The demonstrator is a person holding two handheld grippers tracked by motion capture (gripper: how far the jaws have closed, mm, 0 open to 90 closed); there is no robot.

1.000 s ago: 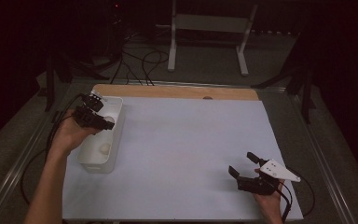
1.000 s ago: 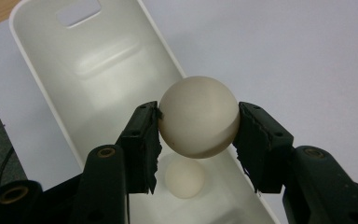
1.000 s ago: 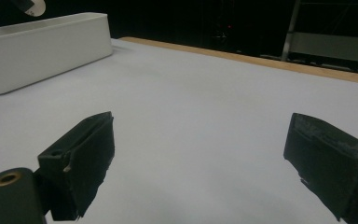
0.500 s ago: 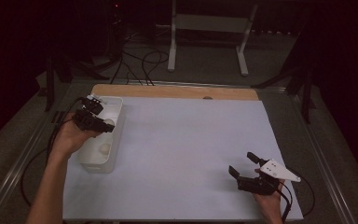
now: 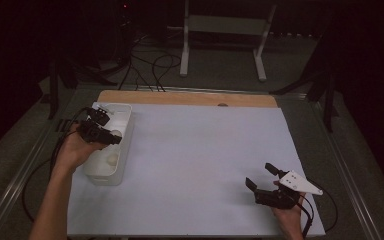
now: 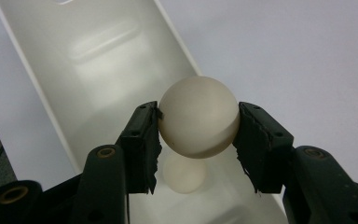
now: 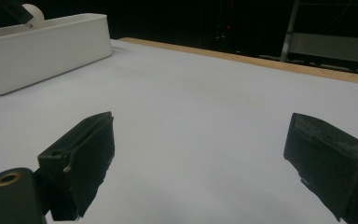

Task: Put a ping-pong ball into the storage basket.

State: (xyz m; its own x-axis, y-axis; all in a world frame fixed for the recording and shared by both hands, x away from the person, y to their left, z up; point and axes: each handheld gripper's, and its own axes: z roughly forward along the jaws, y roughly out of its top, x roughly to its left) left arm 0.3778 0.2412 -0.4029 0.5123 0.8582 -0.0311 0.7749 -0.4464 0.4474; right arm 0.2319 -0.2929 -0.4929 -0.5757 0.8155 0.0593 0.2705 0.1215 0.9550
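Note:
My left gripper (image 6: 198, 112) is shut on a white ball (image 6: 191, 130), one black pad pressed on each side. It holds the ball just above the long white bin (image 6: 102, 60), where a second white ball (image 6: 185, 175) lies on the floor below. In the high view the left gripper (image 5: 109, 136) hangs over the bin (image 5: 125, 107) at the table's left, with the second ball (image 5: 112, 160) nearer the front end. My right gripper (image 5: 260, 174) rests at the front right of the table. Its jaws stand wide apart with nothing between them (image 7: 203, 126).
A white sheet (image 5: 205, 150) covers the table, with a wooden strip (image 5: 190, 98) along the far edge. Cables and a metal stand (image 5: 220, 30) lie on the dark floor beyond. The right gripper view shows the bin (image 7: 46, 44) far off at the upper left.
The left gripper has shifted slightly over the bin, still holding the ball. The right gripper has stayed in place.

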